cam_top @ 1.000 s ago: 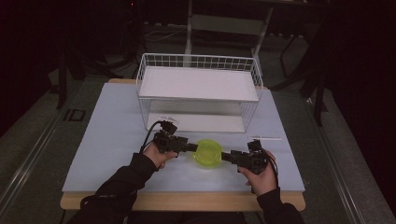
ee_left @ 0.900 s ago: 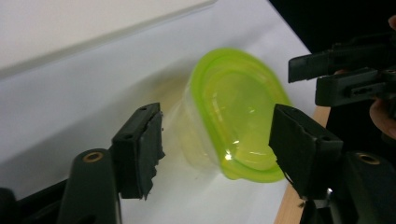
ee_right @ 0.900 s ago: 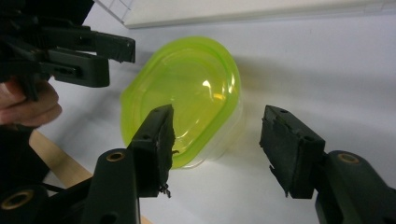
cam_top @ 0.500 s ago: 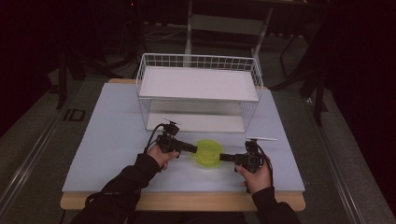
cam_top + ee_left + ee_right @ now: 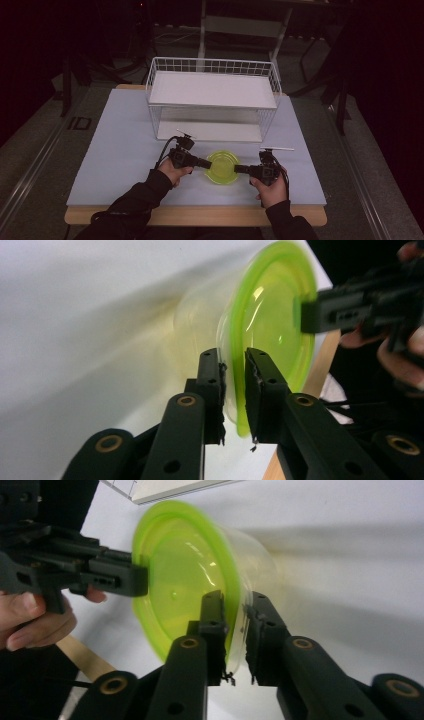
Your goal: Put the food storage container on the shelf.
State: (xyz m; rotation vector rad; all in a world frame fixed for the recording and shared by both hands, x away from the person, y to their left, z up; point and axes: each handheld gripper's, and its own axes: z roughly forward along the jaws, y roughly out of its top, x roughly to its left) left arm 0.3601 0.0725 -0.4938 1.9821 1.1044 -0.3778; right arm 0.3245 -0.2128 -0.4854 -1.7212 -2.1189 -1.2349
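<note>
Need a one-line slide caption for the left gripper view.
Left gripper clamps the green-lidded clear container at its rim while the right gripper grips the opposite edge.

a lab-like recording setup in a dark room: a pale tabletop (image 5: 115,150) on a wooden board sits lit among black surroundings, a white wire basket (image 5: 212,100) on it, with metal stand legs (image 5: 202,30) and floor rails (image 5: 30,165) around it.

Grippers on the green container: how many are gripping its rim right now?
2. Left gripper clamps the rim of the green container on its left side; right gripper clamps the rim opposite, on its right side.
</note>
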